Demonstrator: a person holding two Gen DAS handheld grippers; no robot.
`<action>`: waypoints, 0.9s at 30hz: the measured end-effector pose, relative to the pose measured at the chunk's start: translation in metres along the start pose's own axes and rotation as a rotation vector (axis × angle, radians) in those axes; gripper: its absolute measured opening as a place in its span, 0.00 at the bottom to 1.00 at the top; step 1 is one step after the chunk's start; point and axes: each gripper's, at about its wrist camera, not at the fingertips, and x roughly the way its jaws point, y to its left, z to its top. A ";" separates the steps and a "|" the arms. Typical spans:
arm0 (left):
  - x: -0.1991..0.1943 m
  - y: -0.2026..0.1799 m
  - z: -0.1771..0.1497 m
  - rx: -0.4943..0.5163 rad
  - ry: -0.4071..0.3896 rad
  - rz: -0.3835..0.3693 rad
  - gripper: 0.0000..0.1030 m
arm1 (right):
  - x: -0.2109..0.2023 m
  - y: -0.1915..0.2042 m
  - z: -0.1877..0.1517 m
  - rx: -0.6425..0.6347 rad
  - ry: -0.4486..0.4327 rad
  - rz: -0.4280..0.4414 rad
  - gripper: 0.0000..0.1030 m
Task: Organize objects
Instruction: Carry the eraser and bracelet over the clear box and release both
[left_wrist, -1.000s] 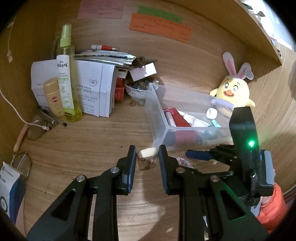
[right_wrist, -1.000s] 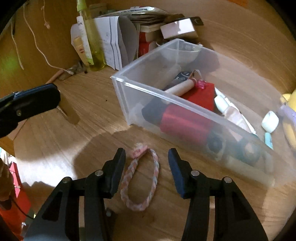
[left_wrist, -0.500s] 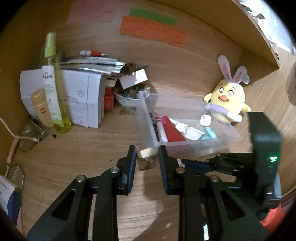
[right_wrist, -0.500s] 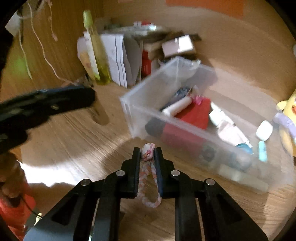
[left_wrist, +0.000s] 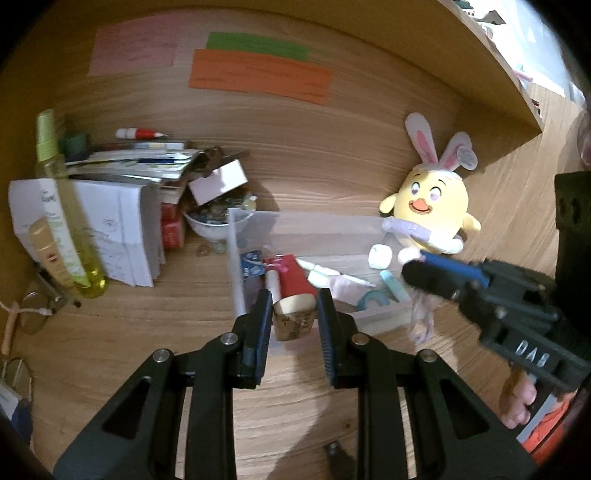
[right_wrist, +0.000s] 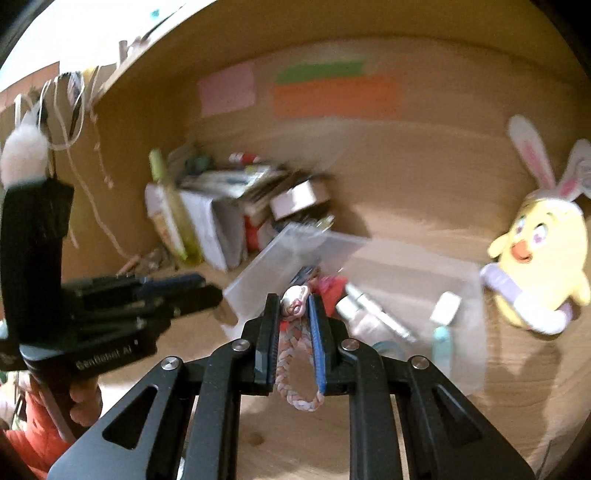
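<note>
My left gripper (left_wrist: 294, 308) is shut on a small tan bottle-like object (left_wrist: 294, 322) and holds it above the desk, at the near left corner of the clear plastic bin (left_wrist: 236, 273). My right gripper (right_wrist: 293, 306) is shut on a pink-and-white braided hair tie (right_wrist: 295, 373), lifted off the desk in front of the bin (right_wrist: 258, 273). In the left wrist view the right gripper (left_wrist: 417, 275) hangs the hair tie (left_wrist: 421, 317) at the bin's near right side. The bin holds a red item (left_wrist: 291, 275), tubes and small white and teal pieces.
A yellow bunny-eared plush (left_wrist: 430, 210) sits right of the bin. Behind left are a paper stack (left_wrist: 122, 229), a bowl of trinkets (left_wrist: 218, 221), a green spray bottle (left_wrist: 66, 221) and a tan tube (left_wrist: 48, 254). Sticky notes (left_wrist: 258, 74) are on the back wall.
My right gripper closed on the hair tie and lifted it off the desk. My left gripper rose with the tan object and moved toward the bin's corner.
</note>
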 end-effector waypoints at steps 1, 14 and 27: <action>0.002 -0.002 0.002 -0.001 0.004 -0.010 0.23 | -0.003 -0.004 0.003 0.001 -0.013 -0.012 0.14; 0.036 -0.012 0.023 0.023 0.056 -0.009 0.23 | 0.020 -0.046 0.016 0.000 -0.024 -0.170 0.14; 0.105 -0.024 0.019 0.075 0.197 0.029 0.23 | 0.077 -0.064 -0.011 0.013 0.137 -0.169 0.14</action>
